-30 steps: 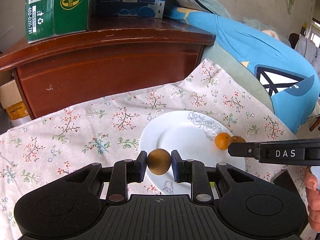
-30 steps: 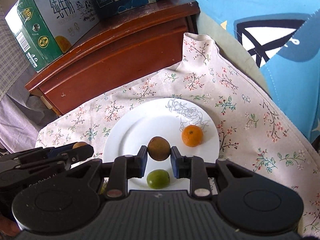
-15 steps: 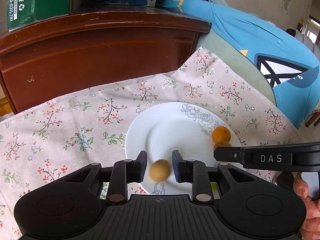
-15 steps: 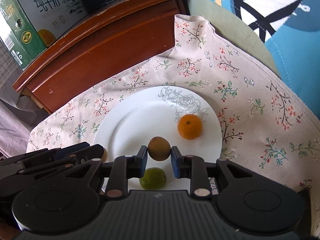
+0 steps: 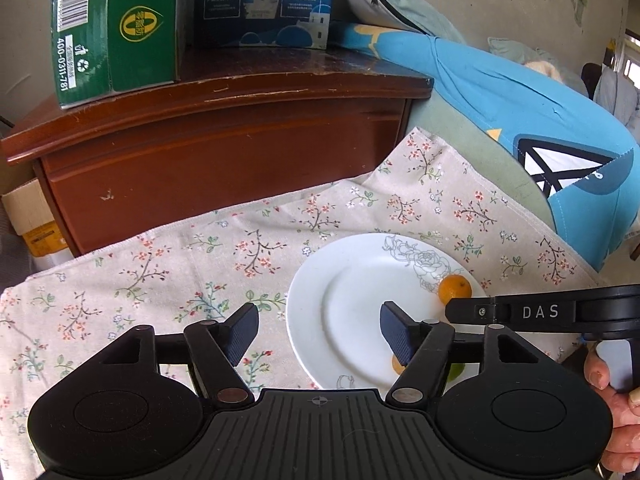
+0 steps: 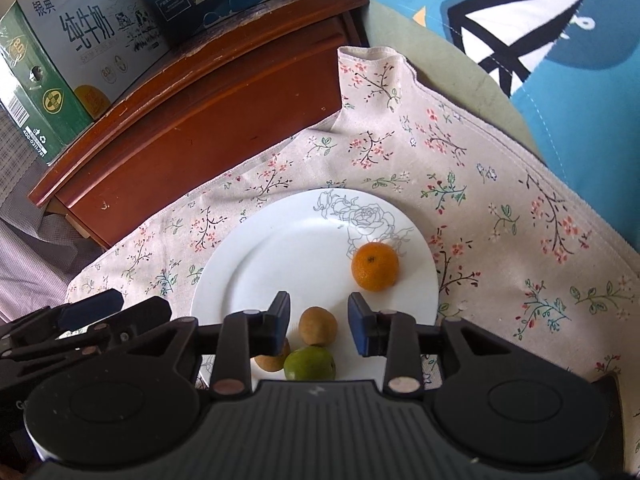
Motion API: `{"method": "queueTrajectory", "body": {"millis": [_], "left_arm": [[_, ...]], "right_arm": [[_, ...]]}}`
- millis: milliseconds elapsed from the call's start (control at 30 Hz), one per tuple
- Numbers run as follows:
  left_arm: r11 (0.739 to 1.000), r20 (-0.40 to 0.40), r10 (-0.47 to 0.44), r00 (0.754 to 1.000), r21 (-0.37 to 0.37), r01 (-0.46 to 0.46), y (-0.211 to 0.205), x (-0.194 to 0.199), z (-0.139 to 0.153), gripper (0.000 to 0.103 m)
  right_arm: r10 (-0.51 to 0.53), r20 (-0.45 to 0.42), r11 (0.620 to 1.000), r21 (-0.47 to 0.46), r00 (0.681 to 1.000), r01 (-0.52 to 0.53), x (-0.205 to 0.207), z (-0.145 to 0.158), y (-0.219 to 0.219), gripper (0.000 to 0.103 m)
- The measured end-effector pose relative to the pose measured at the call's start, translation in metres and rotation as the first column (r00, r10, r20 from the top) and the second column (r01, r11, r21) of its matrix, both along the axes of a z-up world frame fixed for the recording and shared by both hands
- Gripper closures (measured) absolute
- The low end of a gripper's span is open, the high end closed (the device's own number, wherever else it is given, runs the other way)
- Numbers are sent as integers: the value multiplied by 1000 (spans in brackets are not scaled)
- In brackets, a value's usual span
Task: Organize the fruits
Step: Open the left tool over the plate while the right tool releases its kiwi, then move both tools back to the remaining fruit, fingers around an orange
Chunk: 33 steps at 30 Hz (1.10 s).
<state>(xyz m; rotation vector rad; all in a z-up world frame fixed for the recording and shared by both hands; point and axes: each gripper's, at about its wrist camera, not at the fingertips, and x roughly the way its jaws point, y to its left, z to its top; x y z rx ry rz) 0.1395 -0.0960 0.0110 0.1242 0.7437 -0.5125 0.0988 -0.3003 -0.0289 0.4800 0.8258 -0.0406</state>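
Observation:
A white plate (image 6: pixel 288 256) lies on the flowered cloth. On it rest an orange (image 6: pixel 375 266), a green fruit (image 6: pixel 309 363) and two brown fruits. One brown fruit (image 6: pixel 318 326) lies between the pads of my right gripper (image 6: pixel 319 328); its jaws are opening and small gaps show on both sides. The other brown fruit (image 6: pixel 272 358) is half hidden behind my right gripper's left finger. My left gripper (image 5: pixel 318 336) hangs over the plate's (image 5: pixel 352 304) left rim, jaws opening wide with nothing between them. The orange (image 5: pixel 455 289) sits beyond its right finger.
A dark wooden cabinet (image 5: pixel 224 152) stands behind the cloth, carrying a green carton (image 5: pixel 116 28) and a blue box (image 5: pixel 260 0). Blue bedding (image 5: pixel 540 128) rises at the right. A hand (image 5: pixel 612 404) holds the right gripper's handle at the lower right.
Both grippers let go of their brown fruits, which now lie on the plate near the green fruit. The left jaws have spread wide, the right ones a little.

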Motion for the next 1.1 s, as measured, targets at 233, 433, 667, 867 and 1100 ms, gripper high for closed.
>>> {"method": "queueTrajectory", "body": {"millis": [233,433,667,867,1100], "left_arm": [[998,-5,61,998,25,-61,33,-5,10,32],[993,-16,110,994,34,-109,58,-13,19,31],[991,-31,124,992,58,-122,75,-30,18,30],[988,-75,141,987,70,-136,91,-47,7,29],[978,-105,195,975,92,-186,112,-56,-7,29]], "right_arm": [[67,22,998,-9,997,-67,-7,11,15,69],[117,20,993,-37,993,-116,-13,16,30,66],[170,9,985,-42,985,-170,-24,19,45,66],[216,9,975,-47,976,-216,-36,19,58,66],[221,-3,975,-15,975,-221,-48,14,66,66]]}}
